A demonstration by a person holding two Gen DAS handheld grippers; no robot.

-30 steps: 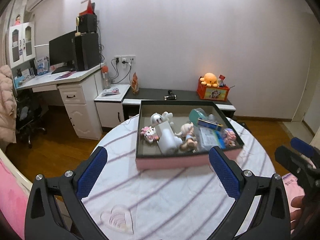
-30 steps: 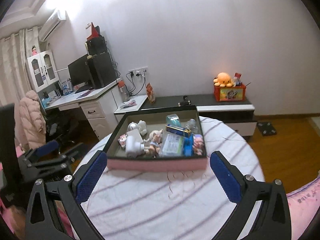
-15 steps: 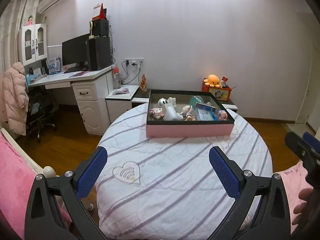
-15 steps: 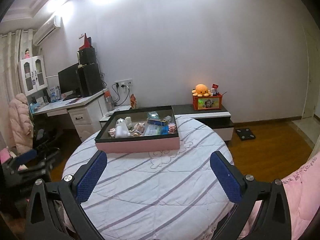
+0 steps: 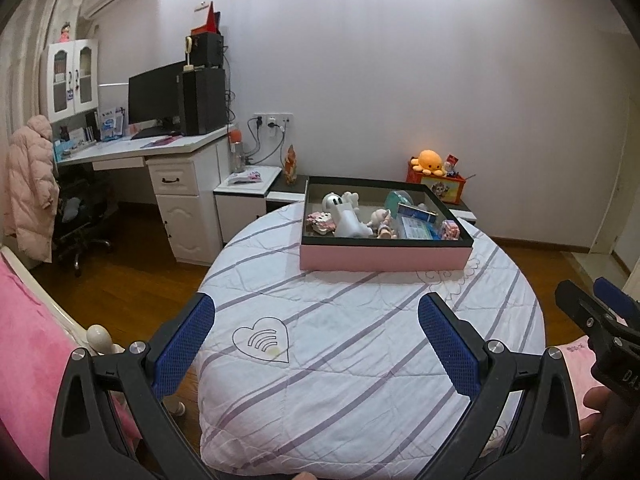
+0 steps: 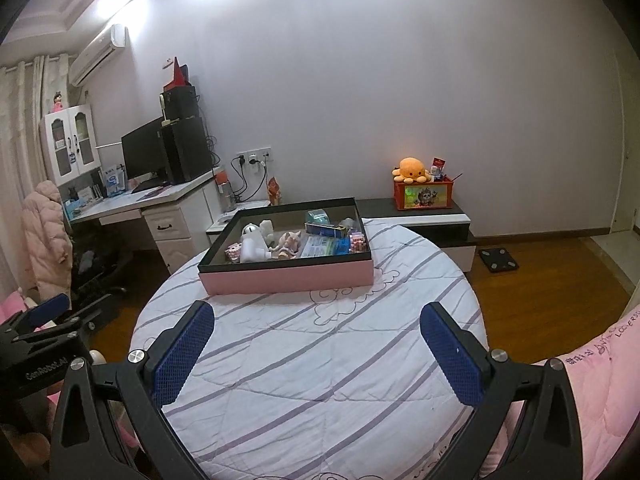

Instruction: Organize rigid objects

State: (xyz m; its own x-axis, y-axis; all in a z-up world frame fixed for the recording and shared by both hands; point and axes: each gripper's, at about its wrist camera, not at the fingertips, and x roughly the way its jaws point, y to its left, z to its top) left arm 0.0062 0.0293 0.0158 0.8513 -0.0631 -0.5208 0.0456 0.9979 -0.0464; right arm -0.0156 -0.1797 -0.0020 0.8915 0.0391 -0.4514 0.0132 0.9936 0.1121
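A pink box with a black rim point(image 5: 384, 258) point(image 6: 288, 276) stands on the far side of a round table with a white striped cloth point(image 5: 360, 344) point(image 6: 312, 360). Several small toys and packets lie inside it, among them a white figure point(image 5: 346, 216) point(image 6: 253, 246) and a blue packet point(image 5: 416, 227) point(image 6: 324, 246). My left gripper point(image 5: 316, 344) is open and empty, held over the near table edge. My right gripper point(image 6: 316, 348) is open and empty too. Each gripper shows at the edge of the other's view: the right one in the left wrist view point(image 5: 600, 320), the left one in the right wrist view point(image 6: 44, 320).
A white desk with a monitor point(image 5: 156, 98) stands at the left wall, with a chair and pink coat point(image 5: 30, 184). A low cabinet behind the table holds an orange plush on a red box point(image 5: 434, 178). Pink bedding point(image 5: 24, 340) lies close at both sides. A scale point(image 6: 498, 259) lies on the floor.
Both grippers have pulled back from the box, which now looks smaller and farther away. More of the table and room is in view. Both stay open and empty.
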